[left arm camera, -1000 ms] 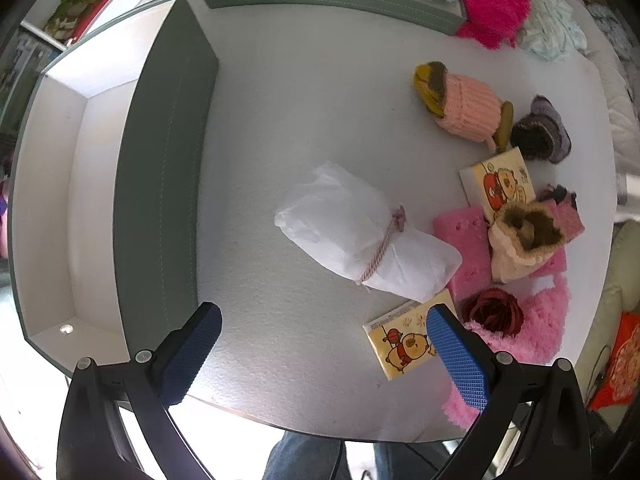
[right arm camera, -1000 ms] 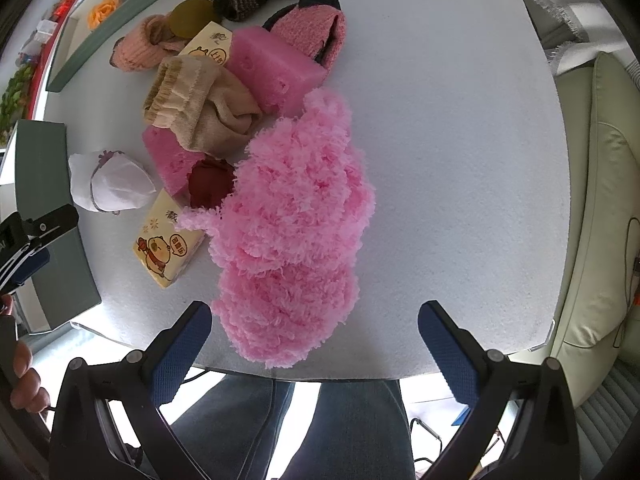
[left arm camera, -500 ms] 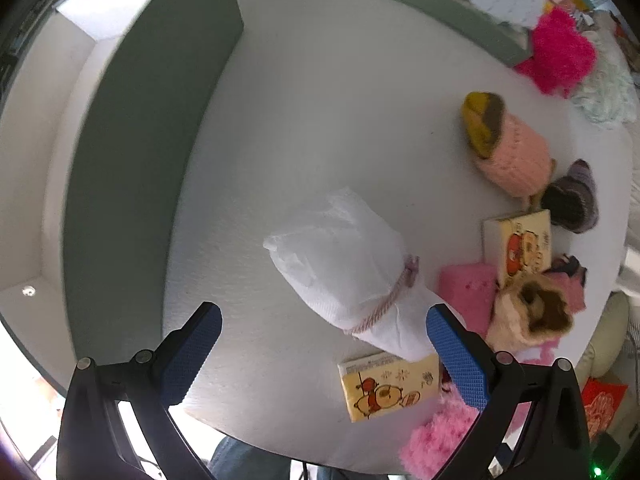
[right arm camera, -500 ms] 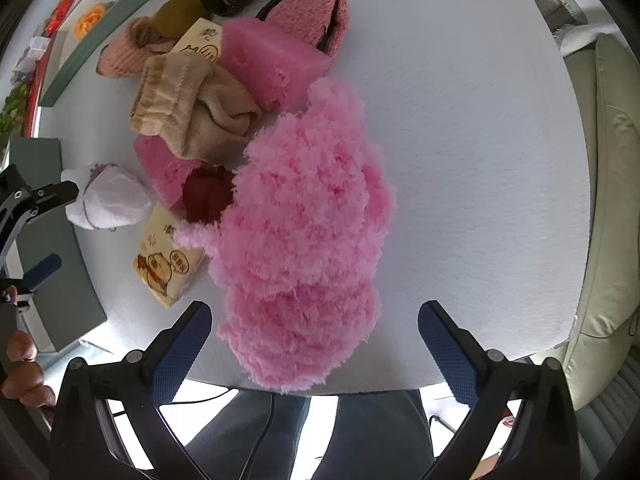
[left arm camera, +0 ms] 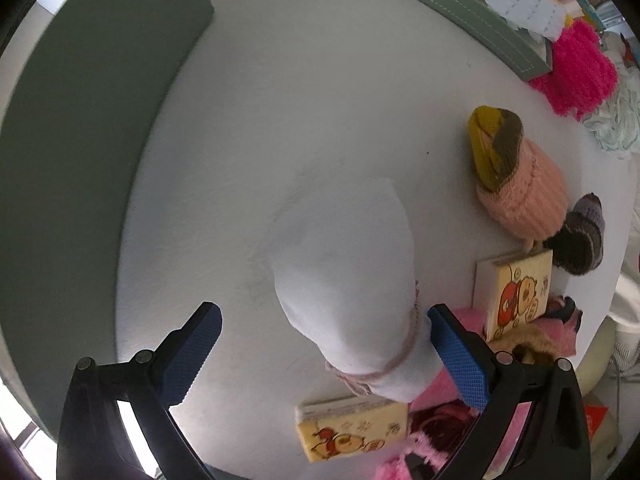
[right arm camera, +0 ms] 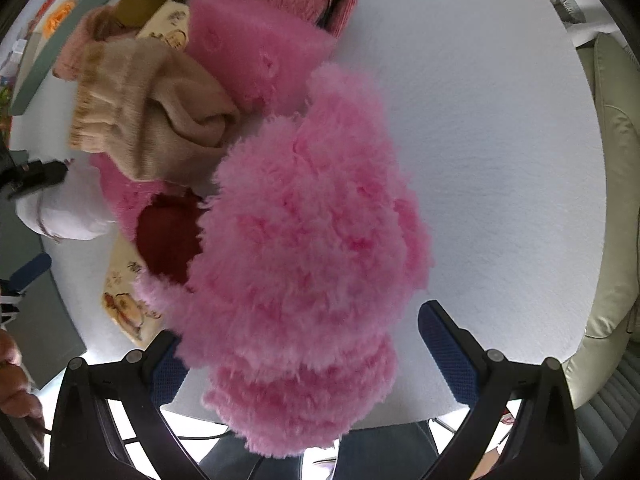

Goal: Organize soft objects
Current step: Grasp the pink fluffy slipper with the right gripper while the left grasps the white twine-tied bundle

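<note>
A white cloth bundle [left arm camera: 348, 272] tied with a pink cord lies on the white table, its tied end between the spread fingers of my left gripper [left arm camera: 326, 354], which is open and close above it. In the right wrist view a fluffy pink piece [right arm camera: 308, 248] fills the middle, and my right gripper [right arm camera: 316, 356] stands open around its near end. Beside the fluffy piece lie a beige knit sock [right arm camera: 148, 108], a pink sponge [right arm camera: 256, 52] and a dark red rose [right arm camera: 170, 236]. The left gripper's finger [right arm camera: 38, 178] shows over the white bundle [right arm camera: 68, 216].
A green open box [left arm camera: 84, 152] stands to the left and a second green tray [left arm camera: 460, 4] at the back. Two yellow tissue packs [left arm camera: 352, 428] [left arm camera: 516, 288], a pink knit hat [left arm camera: 520, 184], a dark knit sock [left arm camera: 580, 236] and a magenta fluffy item [left arm camera: 576, 68] lie at the right. A sofa [right arm camera: 612, 200] borders the table.
Both grippers have come down and forward: the left now straddles the white bundle's tied end, the right now surrounds the fluffy pink piece. Both stay open.
</note>
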{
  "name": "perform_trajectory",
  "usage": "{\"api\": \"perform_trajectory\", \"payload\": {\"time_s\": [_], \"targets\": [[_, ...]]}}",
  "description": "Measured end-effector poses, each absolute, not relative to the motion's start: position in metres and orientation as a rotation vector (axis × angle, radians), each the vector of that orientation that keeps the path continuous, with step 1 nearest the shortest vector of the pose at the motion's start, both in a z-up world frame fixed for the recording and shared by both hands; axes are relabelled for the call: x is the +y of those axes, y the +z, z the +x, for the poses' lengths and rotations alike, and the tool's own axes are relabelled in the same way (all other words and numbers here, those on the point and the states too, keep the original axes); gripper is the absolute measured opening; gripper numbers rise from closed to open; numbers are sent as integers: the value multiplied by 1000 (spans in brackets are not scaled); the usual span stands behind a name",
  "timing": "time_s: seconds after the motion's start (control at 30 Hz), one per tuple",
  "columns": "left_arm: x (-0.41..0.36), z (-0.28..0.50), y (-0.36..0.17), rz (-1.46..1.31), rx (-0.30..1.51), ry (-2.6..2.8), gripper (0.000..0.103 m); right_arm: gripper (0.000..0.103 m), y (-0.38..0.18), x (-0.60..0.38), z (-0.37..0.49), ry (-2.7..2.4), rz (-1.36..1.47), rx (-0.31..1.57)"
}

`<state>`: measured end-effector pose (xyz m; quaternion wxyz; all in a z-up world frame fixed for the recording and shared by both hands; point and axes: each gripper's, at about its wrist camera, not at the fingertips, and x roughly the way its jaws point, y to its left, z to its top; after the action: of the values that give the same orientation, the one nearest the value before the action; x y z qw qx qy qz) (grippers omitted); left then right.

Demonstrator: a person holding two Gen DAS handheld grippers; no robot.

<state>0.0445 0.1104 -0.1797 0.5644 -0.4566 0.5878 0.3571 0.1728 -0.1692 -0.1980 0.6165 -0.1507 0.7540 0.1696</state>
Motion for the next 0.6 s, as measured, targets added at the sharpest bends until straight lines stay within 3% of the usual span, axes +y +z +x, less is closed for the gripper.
{"api": "perform_trajectory", "payload": {"time_s": [0.6], "targets": [[133, 82, -200, -875, 1416, 847, 103, 103, -224, -180, 175, 350, -412, 1743]]}}
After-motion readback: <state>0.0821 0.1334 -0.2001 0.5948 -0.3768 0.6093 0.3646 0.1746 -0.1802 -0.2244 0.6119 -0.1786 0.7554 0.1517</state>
